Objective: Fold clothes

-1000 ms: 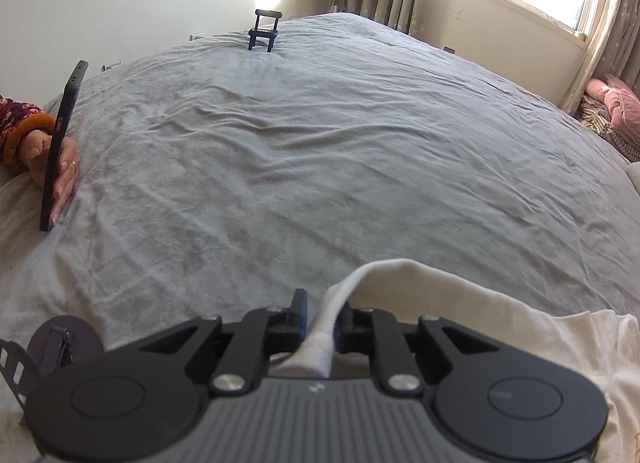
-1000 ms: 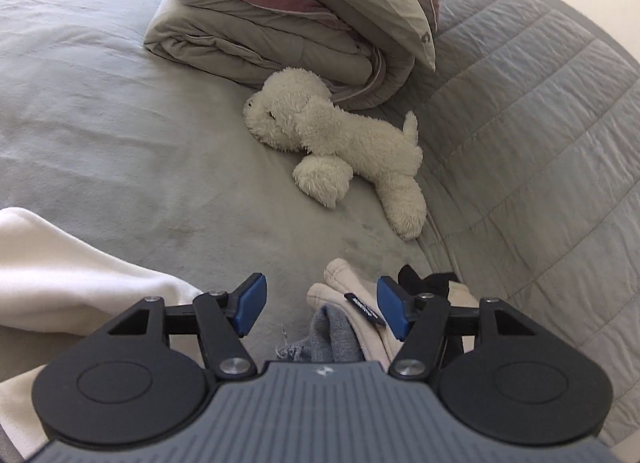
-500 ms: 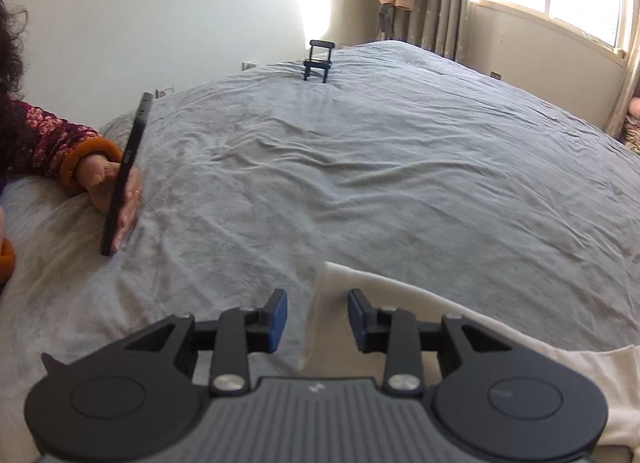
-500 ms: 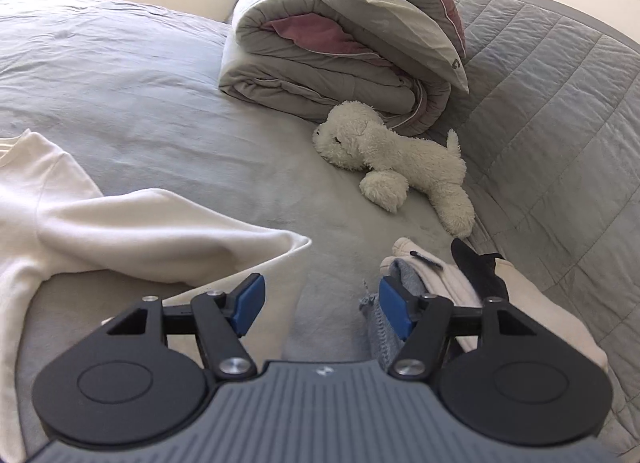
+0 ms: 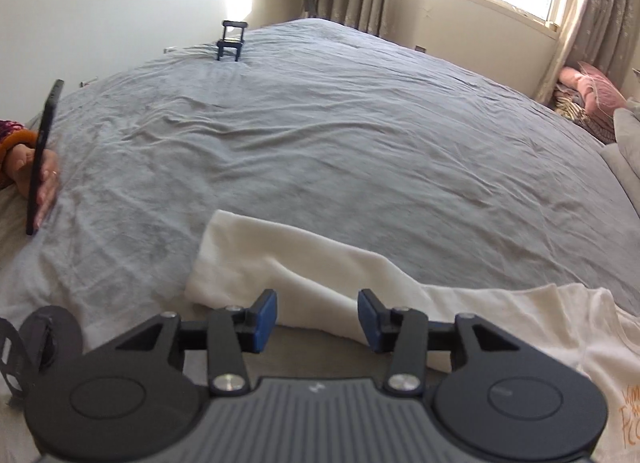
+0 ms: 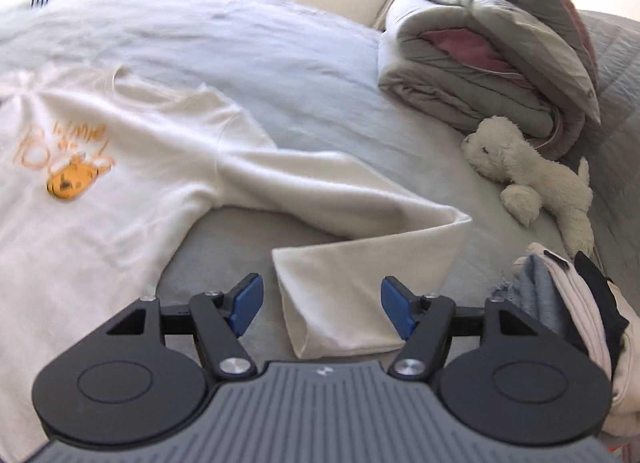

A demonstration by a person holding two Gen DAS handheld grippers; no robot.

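Note:
A cream long-sleeved sweatshirt [image 6: 120,183] with an orange print lies spread on the grey bed. In the left wrist view one sleeve [image 5: 288,259] lies flat just beyond my left gripper [image 5: 317,319], whose jaws are opening; the cloth lies under and ahead of the gap, and the pads do not press on it. In the right wrist view the other sleeve bends back, and its cuff end [image 6: 340,303] lies under my right gripper [image 6: 322,307], which is open and above the cloth.
A pile of folded clothes [image 6: 568,303] sits at the right, near a white plush dog [image 6: 532,179] and a rolled duvet [image 6: 480,63]. At the left edge a person's hand [image 5: 40,179] holds a phone upright. A small black stand [image 5: 232,39] stands far back on the bed.
My left gripper let go of the sleeve and its jaws spread apart; the sleeve now lies flat. The right view swung left from the plush dog to the sweatshirt and its sleeve.

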